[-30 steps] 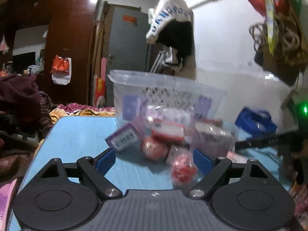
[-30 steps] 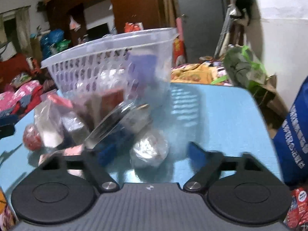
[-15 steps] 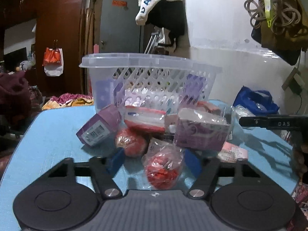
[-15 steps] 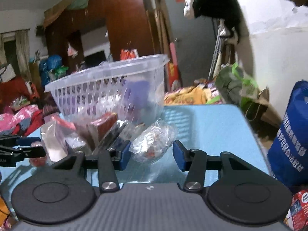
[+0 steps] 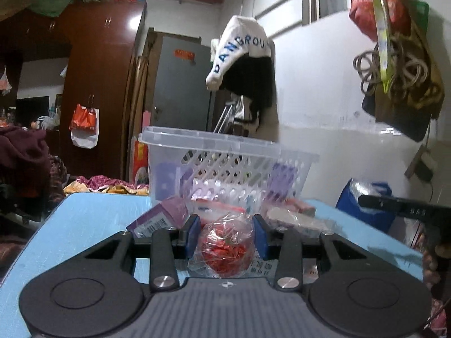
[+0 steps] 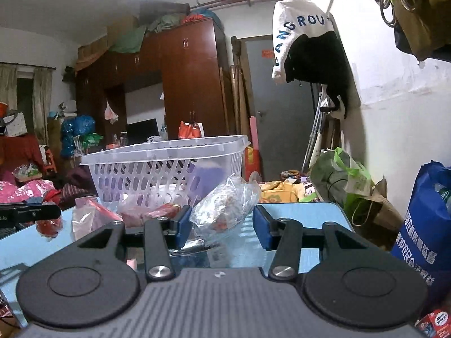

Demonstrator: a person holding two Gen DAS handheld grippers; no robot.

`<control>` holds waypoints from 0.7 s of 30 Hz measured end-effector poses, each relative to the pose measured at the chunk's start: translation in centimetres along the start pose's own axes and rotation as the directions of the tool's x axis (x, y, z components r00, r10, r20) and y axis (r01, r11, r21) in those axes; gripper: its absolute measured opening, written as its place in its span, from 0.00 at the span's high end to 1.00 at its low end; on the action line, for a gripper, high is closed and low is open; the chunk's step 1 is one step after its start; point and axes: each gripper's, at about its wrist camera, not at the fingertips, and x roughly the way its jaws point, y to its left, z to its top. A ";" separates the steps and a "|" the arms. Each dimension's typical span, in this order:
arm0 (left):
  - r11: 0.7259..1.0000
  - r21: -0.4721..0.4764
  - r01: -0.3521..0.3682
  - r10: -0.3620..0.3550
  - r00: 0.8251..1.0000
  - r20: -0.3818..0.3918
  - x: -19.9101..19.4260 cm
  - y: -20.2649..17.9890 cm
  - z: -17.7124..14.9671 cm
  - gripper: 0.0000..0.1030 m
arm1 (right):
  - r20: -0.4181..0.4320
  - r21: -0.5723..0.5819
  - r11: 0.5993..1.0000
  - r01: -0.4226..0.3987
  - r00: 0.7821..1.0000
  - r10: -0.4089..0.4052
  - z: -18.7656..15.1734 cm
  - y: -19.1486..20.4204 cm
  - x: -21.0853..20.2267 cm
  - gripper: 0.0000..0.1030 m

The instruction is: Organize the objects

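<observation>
My left gripper [image 5: 227, 235] is shut on a clear bag of red bits [image 5: 224, 249] and holds it above the blue table [image 5: 84, 219]. My right gripper [image 6: 222, 226] is shut on a clear bag of small wrapped pieces [image 6: 225, 205], also lifted. A clear plastic basket [image 5: 222, 163] stands behind, seen in the right wrist view too [image 6: 166, 166]. Loose packets lie at its foot: a purple box [image 5: 160, 217], a red-edged pouch [image 5: 217, 207] and red packs [image 6: 157, 214]. The left gripper's arm with its red bag [image 6: 49, 224] shows at the left of the right view.
A blue shopping bag [image 6: 425, 225] and a green bag [image 6: 341, 180] stand right of the table. Wardrobes [image 6: 180, 84], a grey door [image 5: 180, 84] and hanging clothes [image 5: 245, 64] are behind. The right gripper's arm [image 5: 406, 211] reaches in at the right of the left view.
Both grippers closed on their bags and lifted them off the table. The cameras rose and tilted up, so the basket sits lower in view.
</observation>
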 end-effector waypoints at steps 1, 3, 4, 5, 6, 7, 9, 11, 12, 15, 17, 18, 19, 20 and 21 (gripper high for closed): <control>1.000 -0.004 0.005 -0.005 1.000 0.007 -0.1 0.1 0.0 0.57 | 0.003 -0.003 1.000 0.000 1.000 0.000 0.0 0.1 0.0 0.51; 1.000 -0.012 0.010 -0.010 1.000 0.013 -0.1 0.2 0.0 0.57 | 0.011 -0.005 1.000 0.003 1.000 -0.002 -0.1 0.2 -0.1 0.51; 1.000 -0.015 0.012 -0.012 1.000 0.024 -0.2 0.2 0.0 0.57 | 0.018 -0.007 1.000 0.006 1.000 -0.005 -0.1 0.2 -0.1 0.51; 1.000 -0.018 0.009 -0.009 0.999 0.034 -0.2 0.3 0.0 0.57 | 0.025 -0.010 1.000 0.009 1.000 -0.009 -0.2 0.2 -0.3 0.51; 1.000 -0.019 0.008 -0.007 0.999 0.043 -0.3 0.4 0.0 0.57 | 0.031 -0.016 1.000 0.013 0.999 -0.013 -0.3 0.3 -0.4 0.51; 1.000 -0.022 0.012 -0.011 0.999 0.053 -0.4 0.4 0.0 0.57 | 0.038 -0.024 1.000 0.018 0.999 -0.017 -0.3 0.4 -0.5 0.51; 0.999 -0.031 0.013 -0.010 0.997 0.083 -0.8 0.5 0.1 0.57 | 0.047 -0.013 1.000 0.015 0.999 -0.015 0.1 0.6 -0.6 0.51; 0.998 -0.053 0.037 -0.031 0.994 0.107 -1.2 0.8 1.1 0.57 | 0.034 0.006 0.999 -0.043 0.998 0.043 1.3 1.4 -0.5 0.51; 0.996 -0.062 0.058 -0.050 0.991 0.124 -1.3 0.8 2.1 0.57 | 0.060 -0.021 0.998 -0.061 0.996 0.062 2.6 2.4 -0.7 0.52; 0.994 -0.075 0.079 -0.066 0.986 0.156 -0.1 0.3 7.4 0.57 | 0.079 -0.096 0.994 -0.059 0.995 0.066 7.8 5.9 1.2 0.52; 0.996 -0.070 0.049 -0.039 0.988 0.147 2.5 -0.2 11.8 0.57 | -0.030 -0.140 0.986 -0.093 0.995 0.090 11.1 8.0 5.4 0.51; 0.998 -0.068 0.003 0.005 0.992 0.127 4.1 -0.1 13.5 0.57 | -0.094 -0.146 0.985 -0.094 0.992 0.081 12.1 8.7 7.6 0.51; 0.995 -0.091 -0.038 0.045 0.996 0.074 6.2 0.4 15.2 0.57 | -0.171 -0.138 0.985 -0.101 0.982 0.077 12.8 9.2 10.1 0.51; 0.990 -0.135 -0.042 0.044 0.999 0.013 8.0 1.1 16.0 0.57 | -0.238 -0.129 0.985 -0.113 0.968 0.079 13.1 9.5 11.9 0.51; 0.985 -0.172 -0.030 0.024 0.999 -0.037 9.6 1.7 16.3 0.57 | -0.282 -0.129 0.984 -0.120 0.956 0.080 13.1 9.7 13.3 0.51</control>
